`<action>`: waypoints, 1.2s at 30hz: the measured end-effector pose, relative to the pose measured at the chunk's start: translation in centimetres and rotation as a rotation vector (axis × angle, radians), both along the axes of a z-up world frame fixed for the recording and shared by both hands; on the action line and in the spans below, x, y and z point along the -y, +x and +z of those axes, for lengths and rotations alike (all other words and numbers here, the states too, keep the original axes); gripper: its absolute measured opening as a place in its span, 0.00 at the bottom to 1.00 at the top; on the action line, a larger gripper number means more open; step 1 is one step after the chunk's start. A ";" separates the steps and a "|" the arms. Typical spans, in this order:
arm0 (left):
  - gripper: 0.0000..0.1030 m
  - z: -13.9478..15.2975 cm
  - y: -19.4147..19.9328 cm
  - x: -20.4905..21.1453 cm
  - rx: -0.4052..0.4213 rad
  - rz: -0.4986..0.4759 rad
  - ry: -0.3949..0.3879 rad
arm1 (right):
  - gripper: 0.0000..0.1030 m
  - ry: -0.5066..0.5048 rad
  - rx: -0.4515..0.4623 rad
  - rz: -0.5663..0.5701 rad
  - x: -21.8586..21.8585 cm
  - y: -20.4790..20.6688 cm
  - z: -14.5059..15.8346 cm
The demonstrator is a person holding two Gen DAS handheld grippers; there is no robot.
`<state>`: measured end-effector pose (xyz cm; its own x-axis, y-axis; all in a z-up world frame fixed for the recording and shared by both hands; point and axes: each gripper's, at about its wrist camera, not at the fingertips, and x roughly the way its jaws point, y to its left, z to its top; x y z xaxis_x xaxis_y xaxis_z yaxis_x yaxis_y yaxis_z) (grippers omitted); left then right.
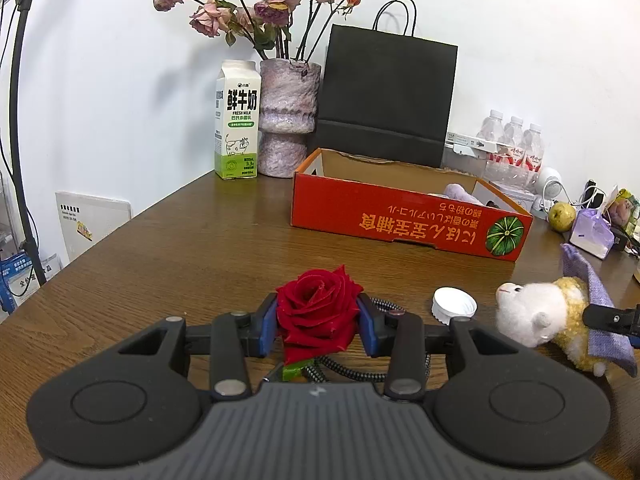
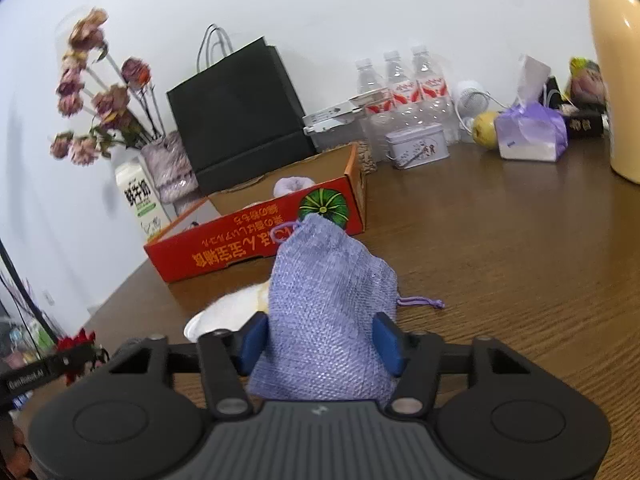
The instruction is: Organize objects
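Note:
My left gripper (image 1: pixel 318 326) is shut on a red rose (image 1: pixel 318 312), held low over the wooden table (image 1: pixel 192 248). My right gripper (image 2: pixel 320 340) is shut on a purple burlap drawstring pouch (image 2: pixel 324 300); it also shows in the left wrist view (image 1: pixel 592 288). A white and yellow plush sheep (image 1: pixel 540 316) lies under the pouch. The red cardboard box (image 1: pixel 400 220) stands open beyond both grippers, with a lilac soft item (image 1: pixel 460 192) inside. In the right wrist view the box (image 2: pixel 248 244) is just behind the pouch.
A white cap (image 1: pixel 454 304) lies beside the sheep, and a braided cable (image 1: pixel 340 368) under the rose. A milk carton (image 1: pixel 237 120), vase of dried roses (image 1: pixel 286 120) and black paper bag (image 1: pixel 388 92) stand at the back. Water bottles (image 2: pixel 400 80), a tin (image 2: pixel 416 146), pear (image 2: pixel 484 130), tissue pack (image 2: pixel 532 132) and yellow bottle (image 2: pixel 616 80) are at right.

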<state>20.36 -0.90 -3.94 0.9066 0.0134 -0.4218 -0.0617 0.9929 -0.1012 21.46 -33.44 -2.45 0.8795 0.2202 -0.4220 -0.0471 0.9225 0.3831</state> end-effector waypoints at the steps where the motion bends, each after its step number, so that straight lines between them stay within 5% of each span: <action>1: 0.40 0.0 0.0 0.0 -0.001 0.000 -0.001 | 0.48 0.008 0.001 -0.006 0.2 0.0 0.0; 10: 0.40 -0.1 0.0 -0.1 -0.010 -0.002 -0.009 | 0.40 0.060 0.057 -0.078 1.5 -0.9 0.1; 24: 0.40 -0.2 0.1 -0.2 -0.017 -0.001 -0.008 | 0.32 -0.153 0.200 -0.125 -1.0 -3.0 1.7; 30: 0.40 -0.3 0.1 -0.3 -0.020 -0.001 -0.008 | 0.10 -0.242 0.237 -0.117 -2.2 -3.6 2.2; 36: 0.39 -0.4 0.1 -0.2 -0.027 -0.007 -0.003 | 0.06 -0.266 0.260 -0.081 -2.8 -4.0 2.5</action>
<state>20.42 -0.68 -4.34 0.8947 0.0056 -0.4466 -0.0571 0.9931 -0.1021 17.49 -30.63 0.09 0.9747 0.0586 -0.2159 -0.0343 0.9928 0.1145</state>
